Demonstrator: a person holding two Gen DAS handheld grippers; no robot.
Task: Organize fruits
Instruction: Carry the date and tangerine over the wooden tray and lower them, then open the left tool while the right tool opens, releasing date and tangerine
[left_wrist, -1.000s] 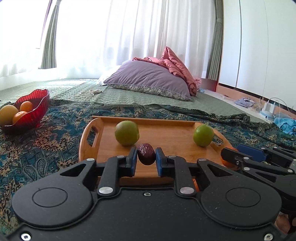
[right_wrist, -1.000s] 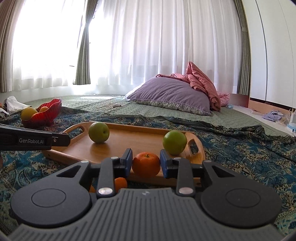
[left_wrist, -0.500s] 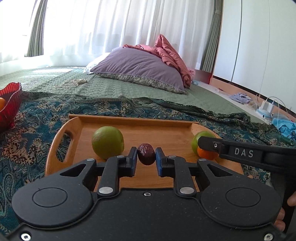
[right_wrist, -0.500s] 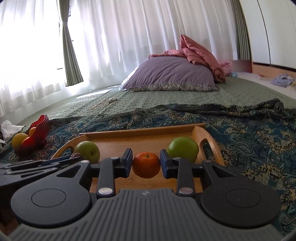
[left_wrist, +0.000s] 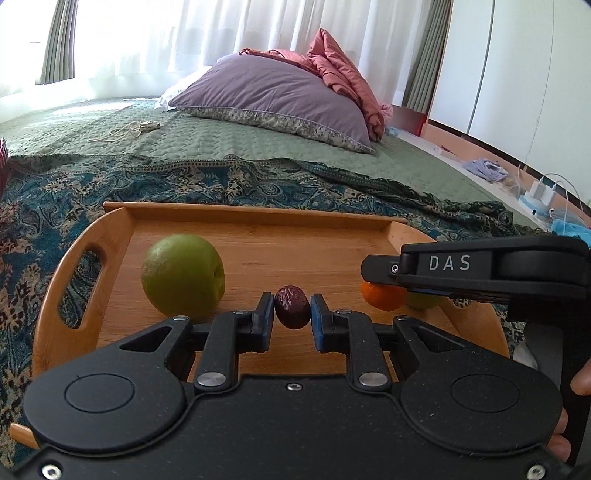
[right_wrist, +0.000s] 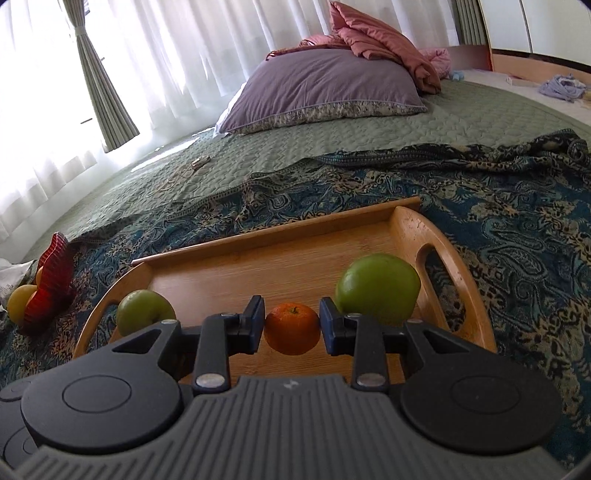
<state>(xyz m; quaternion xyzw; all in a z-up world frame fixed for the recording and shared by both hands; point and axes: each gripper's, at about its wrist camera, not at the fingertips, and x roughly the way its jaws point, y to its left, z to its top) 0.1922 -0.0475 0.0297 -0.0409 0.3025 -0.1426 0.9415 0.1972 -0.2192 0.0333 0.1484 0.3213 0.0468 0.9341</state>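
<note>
1. far left, right wrist view: red bowl (right_wrist: 51, 288) on the patterned blanket (right_wrist: 517, 236), well apart from the tray. it holds a yellow fruit (right_wrist: 16, 302) and something orange behind the rim; exact count cannot be told.
2. wooden tray (left_wrist: 258, 218) sits on the blanket over the bed. left green fruit (left_wrist: 183, 275) rests on the tray floor near the left handle cut-out.
3. left claw (left_wrist: 291, 319) is closed on a small dark red-brown fruit, date-like (left_wrist: 291, 306); both blue pads touch its sides. it is carried above the near middle of the tray, not resting on the wood as far as can be judged.
4. right claw (right_wrist: 291, 325) is clamped on a small orange citrus (right_wrist: 292, 328), pads on both sides, stem end up. it hangs over the tray's right half, just beside the right green fruit (right_wrist: 378, 288), which lies by the right handle.
5. progress, as a judgement: two green fruits are already on the tray, two more fruits are in hand above it, neither released. left to do: set down both, then likely the bowl's fruit, if that belongs to the sorting; the end layout cannot be told.
6. writing: "DAS" in white letters on the side of the right claw's body, read in the left wrist view. no other legible text.
7. far right: a person's fingers (left_wrist: 581, 384) at the frame edge, holding the right handle.
</note>
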